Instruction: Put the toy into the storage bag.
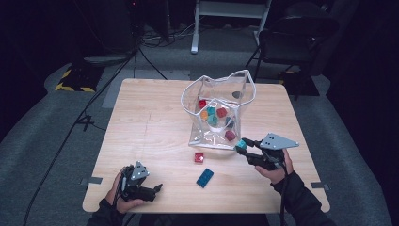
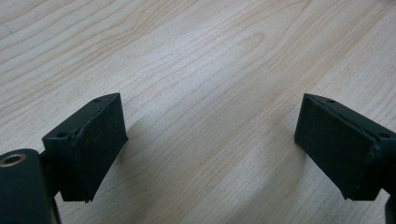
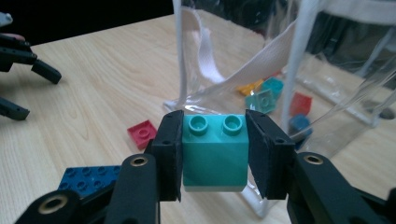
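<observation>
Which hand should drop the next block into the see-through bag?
The right. Its hand-held gripper already clamps the teal block right beside the clear bag. The left hand-held gripper sits open and empty near the table's front edge, farther away.

Table evenly lit, surroundings dark; soft shadows, slight blur.

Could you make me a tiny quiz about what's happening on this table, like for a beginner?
1. What does the right gripper hold?
2. True or false: the left gripper is shut on a brick.
3. Which loose brick lies nearer the clear bag: A, the red brick, or B, the blue brick?

Key: 1. A teal brick, pressed between both pads. 2. False; its jaws stand open over bare table. 3. A.
</observation>
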